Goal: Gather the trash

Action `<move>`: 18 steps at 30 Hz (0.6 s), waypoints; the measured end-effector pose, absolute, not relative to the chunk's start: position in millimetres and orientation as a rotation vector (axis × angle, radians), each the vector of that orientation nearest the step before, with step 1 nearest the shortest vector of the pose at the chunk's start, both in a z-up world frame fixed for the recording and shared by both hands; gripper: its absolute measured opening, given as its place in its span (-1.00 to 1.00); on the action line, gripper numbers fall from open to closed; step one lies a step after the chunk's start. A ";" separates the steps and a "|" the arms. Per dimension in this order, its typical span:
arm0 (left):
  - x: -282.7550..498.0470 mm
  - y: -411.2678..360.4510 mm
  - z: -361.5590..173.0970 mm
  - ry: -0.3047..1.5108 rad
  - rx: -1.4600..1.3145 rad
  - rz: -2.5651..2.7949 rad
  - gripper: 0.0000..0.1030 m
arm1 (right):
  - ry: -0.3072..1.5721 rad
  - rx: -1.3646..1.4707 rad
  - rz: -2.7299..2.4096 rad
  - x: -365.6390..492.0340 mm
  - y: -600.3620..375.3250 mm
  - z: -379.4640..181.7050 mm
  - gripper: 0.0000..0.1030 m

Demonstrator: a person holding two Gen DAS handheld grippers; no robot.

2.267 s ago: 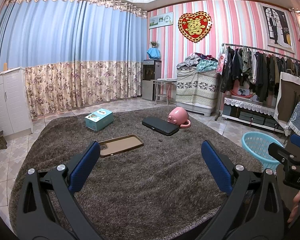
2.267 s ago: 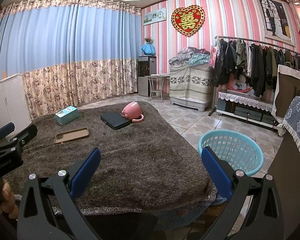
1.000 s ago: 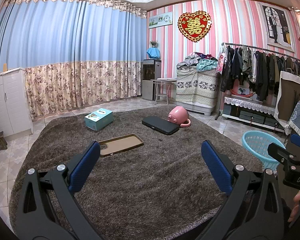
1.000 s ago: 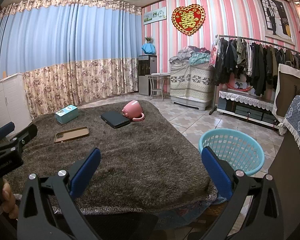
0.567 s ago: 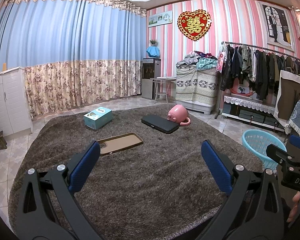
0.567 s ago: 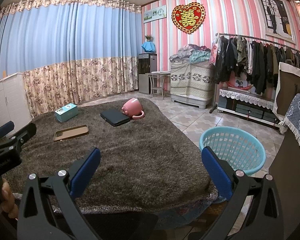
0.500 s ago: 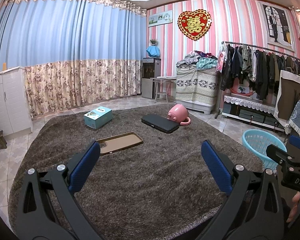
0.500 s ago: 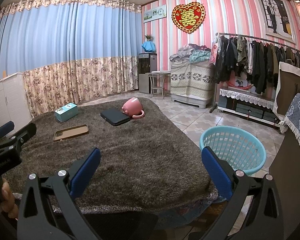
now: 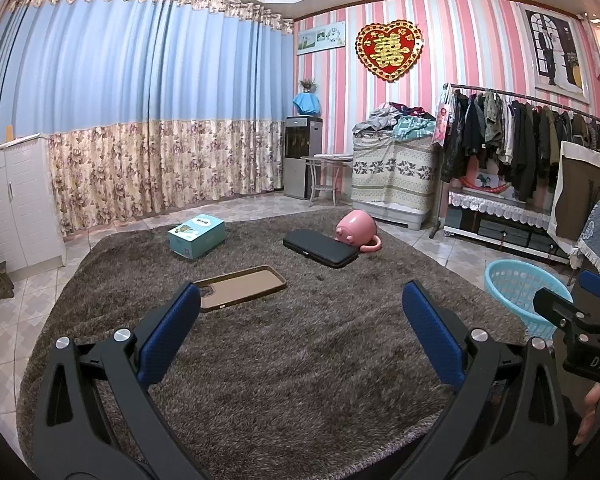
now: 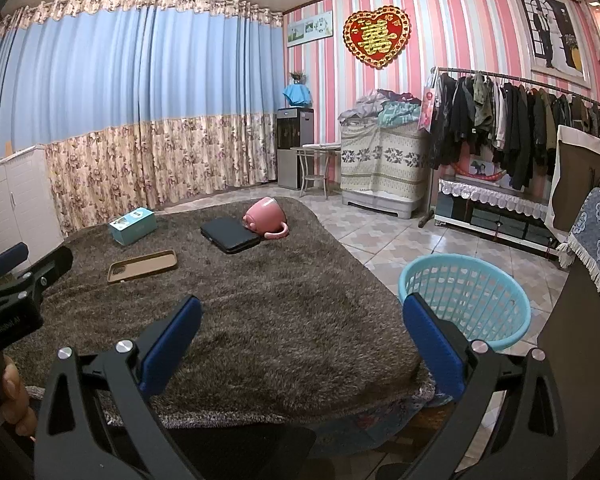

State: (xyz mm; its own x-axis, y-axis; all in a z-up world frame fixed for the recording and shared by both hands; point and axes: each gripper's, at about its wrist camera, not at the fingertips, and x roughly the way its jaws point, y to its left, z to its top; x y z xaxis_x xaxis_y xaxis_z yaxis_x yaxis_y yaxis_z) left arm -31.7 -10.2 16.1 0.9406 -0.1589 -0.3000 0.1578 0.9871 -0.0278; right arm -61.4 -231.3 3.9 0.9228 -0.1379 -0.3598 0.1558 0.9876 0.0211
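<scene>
On the shaggy brown rug [image 9: 292,344] [image 10: 268,320] lie a brown phone case [image 9: 240,287] [image 10: 143,265], a teal box [image 9: 196,235] [image 10: 132,225], a flat black case [image 9: 320,247] [image 10: 230,234] and a pink mug on its side [image 9: 356,229] [image 10: 265,216]. A light blue plastic basket [image 9: 524,295] [image 10: 466,300] stands on the tiles off the rug's right edge. My left gripper [image 9: 300,332] hovers open over the near rug, short of the phone case. Open too is my right gripper [image 10: 302,336], above the rug's near right corner beside the basket. Neither holds anything.
White cabinets [image 9: 16,208] stand at the left, floral curtains [image 9: 160,168] behind. A covered pile [image 9: 394,172], a clothes rack [image 9: 520,140] and a low shelf line the right wall. A cloth-draped piece of furniture [image 10: 588,264] is close at the right.
Both views have drifted only slightly; the rug items sit a touch further left in the frames than before. Both grippers stay open and empty.
</scene>
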 end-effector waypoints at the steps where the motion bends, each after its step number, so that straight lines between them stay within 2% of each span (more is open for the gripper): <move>1: -31.5 -10.5 16.1 0.306 -0.003 -0.161 0.90 | 0.366 0.050 -0.150 -61.3 -231.4 3.9 0.91; 18: -31.8 -6.6 14.6 0.311 -0.002 -0.165 0.90 | 0.359 0.058 -0.164 -63.8 -233.5 14.2 0.91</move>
State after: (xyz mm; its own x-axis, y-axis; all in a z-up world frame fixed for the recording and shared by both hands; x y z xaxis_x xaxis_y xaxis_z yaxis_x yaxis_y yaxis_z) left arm -31.8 -6.6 14.6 0.9387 -0.1622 -0.3041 0.1616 0.9865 -0.0274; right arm -63.8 -233.5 14.2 0.9231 -0.1498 -0.3541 0.1703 0.9850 0.0274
